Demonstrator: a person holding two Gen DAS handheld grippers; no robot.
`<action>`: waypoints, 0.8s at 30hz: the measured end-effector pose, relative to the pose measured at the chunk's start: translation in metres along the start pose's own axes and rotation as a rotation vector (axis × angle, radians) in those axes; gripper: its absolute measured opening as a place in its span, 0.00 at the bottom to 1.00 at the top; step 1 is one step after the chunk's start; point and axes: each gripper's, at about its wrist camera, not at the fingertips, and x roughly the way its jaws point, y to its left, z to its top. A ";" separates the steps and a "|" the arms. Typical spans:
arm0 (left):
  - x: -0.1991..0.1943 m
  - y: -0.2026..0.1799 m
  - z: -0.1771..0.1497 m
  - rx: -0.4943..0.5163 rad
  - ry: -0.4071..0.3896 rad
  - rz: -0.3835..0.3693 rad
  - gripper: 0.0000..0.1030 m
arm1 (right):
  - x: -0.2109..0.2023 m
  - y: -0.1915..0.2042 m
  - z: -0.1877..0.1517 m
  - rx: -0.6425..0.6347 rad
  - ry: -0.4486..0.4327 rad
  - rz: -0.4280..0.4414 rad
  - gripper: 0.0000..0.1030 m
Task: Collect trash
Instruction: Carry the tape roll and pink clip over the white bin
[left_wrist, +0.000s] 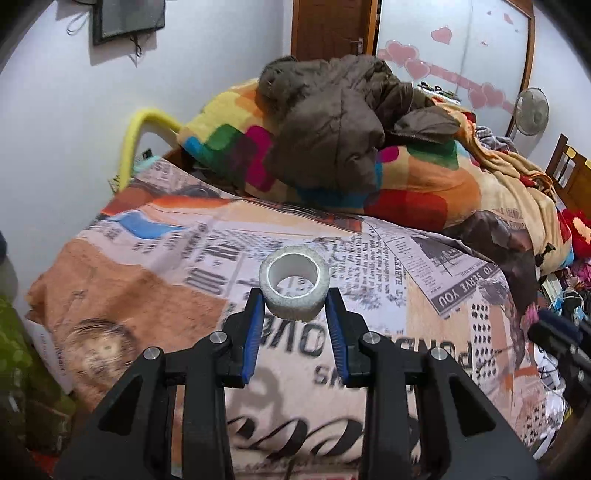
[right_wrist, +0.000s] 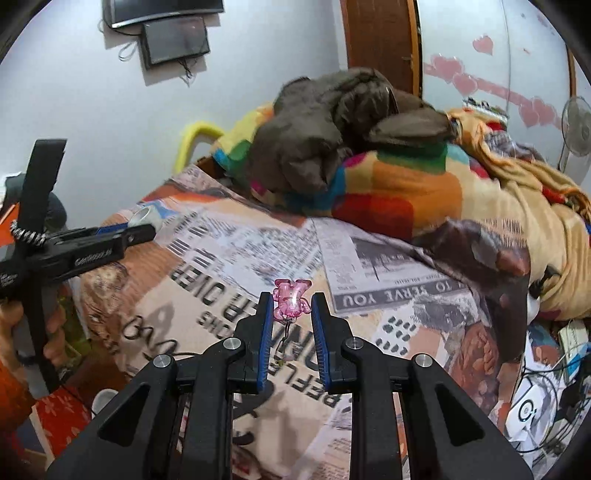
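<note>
My left gripper (left_wrist: 294, 297) is shut on a white tape roll (left_wrist: 294, 282), held above the newspaper-print bedsheet (left_wrist: 184, 258) with its hole facing up. The same gripper (right_wrist: 142, 227) and the roll (right_wrist: 144, 218) show at the left of the right wrist view. My right gripper (right_wrist: 292, 302) is shut on a small pink translucent bear charm (right_wrist: 291, 299), with a thin cord hanging below it, above the sheet (right_wrist: 229, 258).
A brown jacket (left_wrist: 332, 122) lies on a colourful blanket (left_wrist: 413, 177) at the back of the bed. Clutter and cables (right_wrist: 554, 387) sit at the right. A fan (left_wrist: 532, 112) stands at the far right. A yellow tube (left_wrist: 147, 122) is by the wall.
</note>
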 end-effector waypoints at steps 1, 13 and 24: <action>-0.011 0.005 -0.002 -0.001 -0.003 0.003 0.32 | -0.006 0.006 0.003 -0.008 -0.011 0.001 0.18; -0.139 0.076 -0.032 -0.047 -0.070 0.067 0.32 | -0.058 0.074 0.011 -0.081 -0.075 0.055 0.18; -0.228 0.153 -0.085 -0.131 -0.118 0.132 0.32 | -0.081 0.163 0.012 -0.192 -0.110 0.154 0.18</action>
